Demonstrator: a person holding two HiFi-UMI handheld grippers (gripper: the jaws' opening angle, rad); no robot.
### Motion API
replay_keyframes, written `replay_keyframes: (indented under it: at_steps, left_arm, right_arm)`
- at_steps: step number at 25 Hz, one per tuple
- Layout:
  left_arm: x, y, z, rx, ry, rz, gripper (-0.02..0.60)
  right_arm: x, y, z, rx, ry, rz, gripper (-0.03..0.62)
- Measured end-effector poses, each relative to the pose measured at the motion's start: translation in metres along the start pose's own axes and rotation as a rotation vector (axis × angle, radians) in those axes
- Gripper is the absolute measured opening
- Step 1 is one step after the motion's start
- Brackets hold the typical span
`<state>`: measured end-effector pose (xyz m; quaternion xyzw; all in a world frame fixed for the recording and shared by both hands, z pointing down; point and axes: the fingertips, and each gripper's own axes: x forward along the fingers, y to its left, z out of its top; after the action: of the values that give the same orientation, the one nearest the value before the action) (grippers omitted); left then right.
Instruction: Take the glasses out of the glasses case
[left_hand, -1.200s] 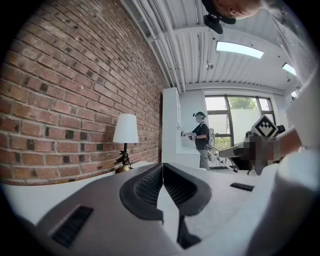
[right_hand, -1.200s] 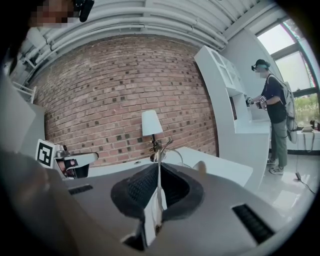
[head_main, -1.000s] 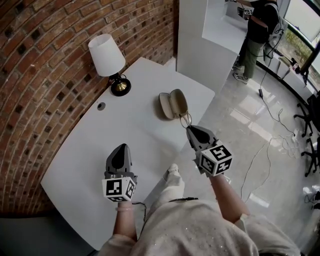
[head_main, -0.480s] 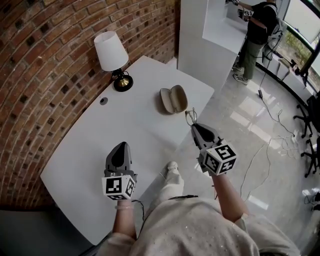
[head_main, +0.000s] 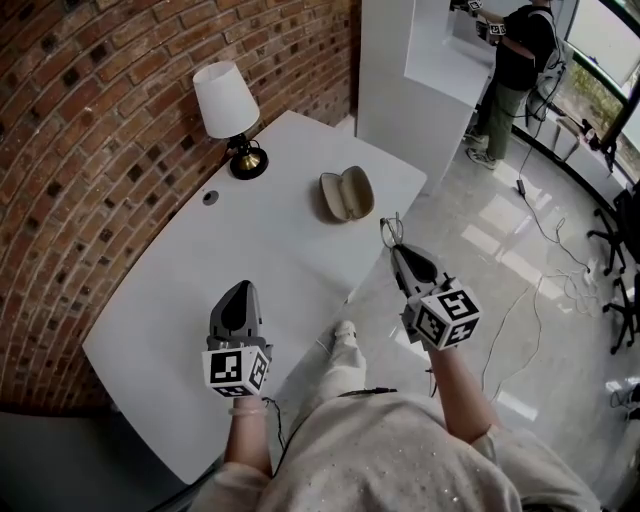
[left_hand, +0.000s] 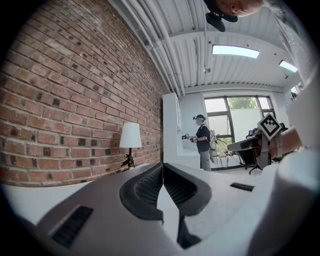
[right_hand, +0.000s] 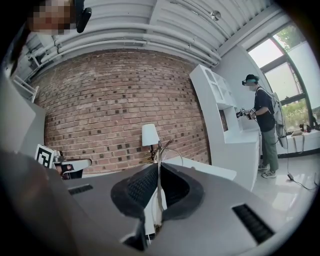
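The beige glasses case (head_main: 346, 195) lies open and empty near the right edge of the white table (head_main: 190, 290). My right gripper (head_main: 398, 251) hangs off that table edge, above the floor, shut on the thin wire-framed glasses (head_main: 389, 231). In the right gripper view the glasses (right_hand: 159, 150) stand upright, pinched between the dark pads (right_hand: 141, 186) of the right gripper (right_hand: 158, 169). My left gripper (head_main: 238, 290) hovers over the table's near part, shut with nothing in it. Its jaws meet at the tips in the left gripper view (left_hand: 162, 167).
A table lamp (head_main: 226, 103) with a white shade stands at the table's far corner by the brick wall. A white shelf unit (head_main: 400, 70) rises behind the table. A person (head_main: 515, 60) stands at the far right. Cables (head_main: 540, 300) lie on the shiny floor.
Both grippers have drawn back from the case. The right one has carried the glasses from beside the case out past the table's edge.
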<state>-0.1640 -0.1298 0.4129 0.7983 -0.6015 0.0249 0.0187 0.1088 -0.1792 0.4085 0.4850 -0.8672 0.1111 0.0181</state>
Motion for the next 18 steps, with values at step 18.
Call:
replay_keyframes:
  at_steps: [18]
  left_arm:
    - [-0.036, 0.002, 0.000, 0.017, -0.005, 0.021, 0.006]
  right_arm:
    - [-0.009, 0.022, 0.004, -0.019, -0.026, 0.023, 0.021]
